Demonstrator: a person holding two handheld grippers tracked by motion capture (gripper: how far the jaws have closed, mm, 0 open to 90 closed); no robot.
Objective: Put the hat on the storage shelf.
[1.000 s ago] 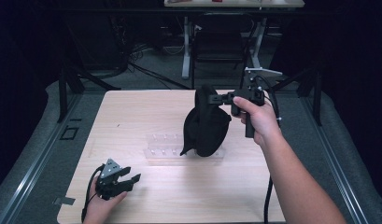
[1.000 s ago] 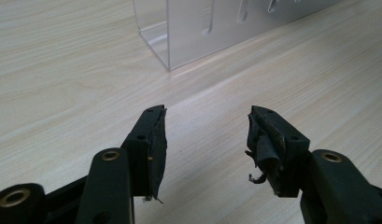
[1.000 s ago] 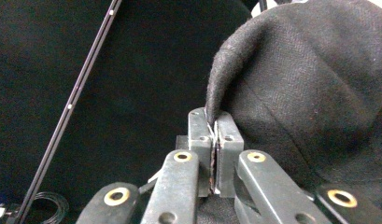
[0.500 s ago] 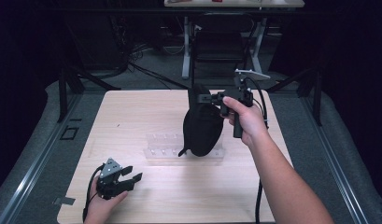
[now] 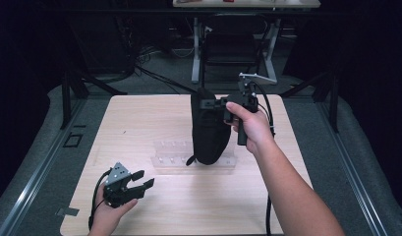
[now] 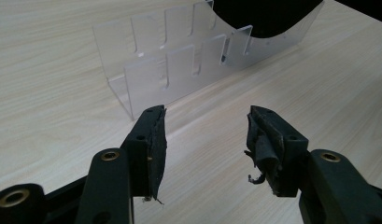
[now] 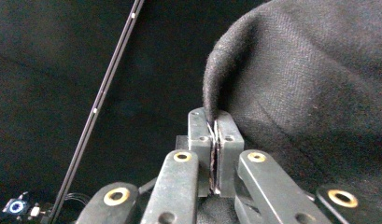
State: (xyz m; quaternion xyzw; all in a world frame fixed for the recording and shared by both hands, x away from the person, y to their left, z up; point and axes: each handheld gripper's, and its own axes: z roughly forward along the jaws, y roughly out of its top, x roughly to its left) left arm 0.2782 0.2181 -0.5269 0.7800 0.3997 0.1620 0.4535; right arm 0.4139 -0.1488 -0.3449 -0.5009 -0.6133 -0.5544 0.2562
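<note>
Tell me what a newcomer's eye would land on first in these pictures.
First, the black fabric item hanging above the middle of the wooden table, pinched by its edge in the right gripper, whose fingers are closed on the cloth. Beneath it sits a clear slotted plastic rack. Near the front left corner, the left gripper rests low with its fingers apart, holding nothing.

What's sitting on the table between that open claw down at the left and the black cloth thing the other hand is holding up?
A clear plastic slotted rack. In the left gripper view it stands past the left gripper, with the black cloth behind it.
</note>
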